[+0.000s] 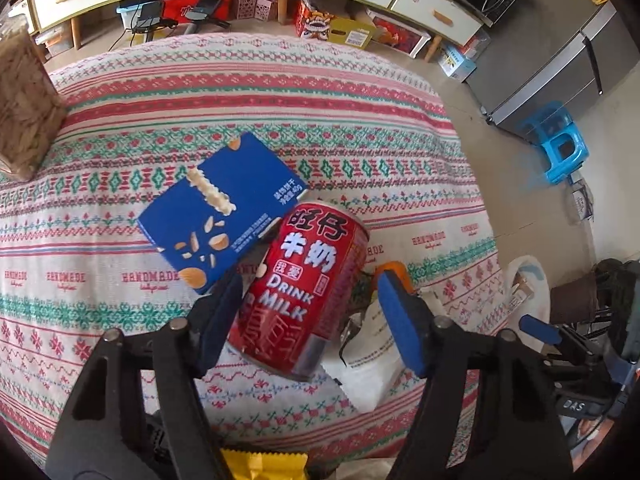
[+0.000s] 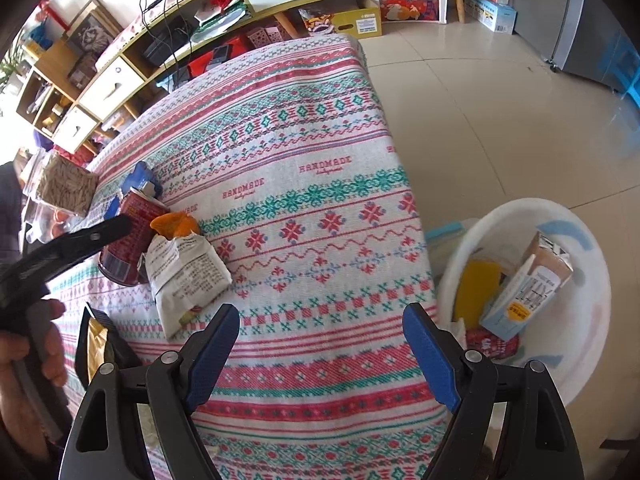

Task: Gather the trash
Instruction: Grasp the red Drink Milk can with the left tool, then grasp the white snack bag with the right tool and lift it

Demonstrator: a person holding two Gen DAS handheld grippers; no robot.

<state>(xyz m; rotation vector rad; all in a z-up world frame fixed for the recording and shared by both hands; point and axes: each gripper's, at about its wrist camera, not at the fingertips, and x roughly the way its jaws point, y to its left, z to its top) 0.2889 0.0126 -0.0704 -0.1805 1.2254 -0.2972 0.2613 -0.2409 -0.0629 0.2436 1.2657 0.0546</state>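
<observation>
**Trash collection: left tool set about a milk can, bin waiting at the table's edge**

Shown from the left wrist: left gripper [image 1: 310, 304] angled steeply down over a red milk can [image 1: 306, 292] lying on its side on the patterned tablecloth [image 1: 248, 92]; left pad against or just beside the can's flank, right pad clearly apart from it, so jaws part-way spread and bracketing the can, not yet clenched on it; can resting against a blue snack box [image 1: 218, 212] on one side and a white crumpled wrapper [image 1: 372, 356] on the other, with an orange scrap [image 1: 394, 270] just beyond; yellow packet [image 1: 264, 464] at the lower edge.

Shown from the right wrist: right gripper [image 2: 322, 356] spread wide and holding nothing, poised over bare cloth near the table's edge; white bin [image 2: 576, 360] just beside that edge, already holding a carton, a yellow piece and a red wrapper; a hand [image 2: 28, 344] working the left tool at far left.

Step judged in hand: pick-up of the can. Next move judged to call for a firm squeeze across the can's round body, then a clean lift clear of box and wrapper; slipping or rolling of the smooth can a likely hazard; carry across to the bin thereafter.
</observation>
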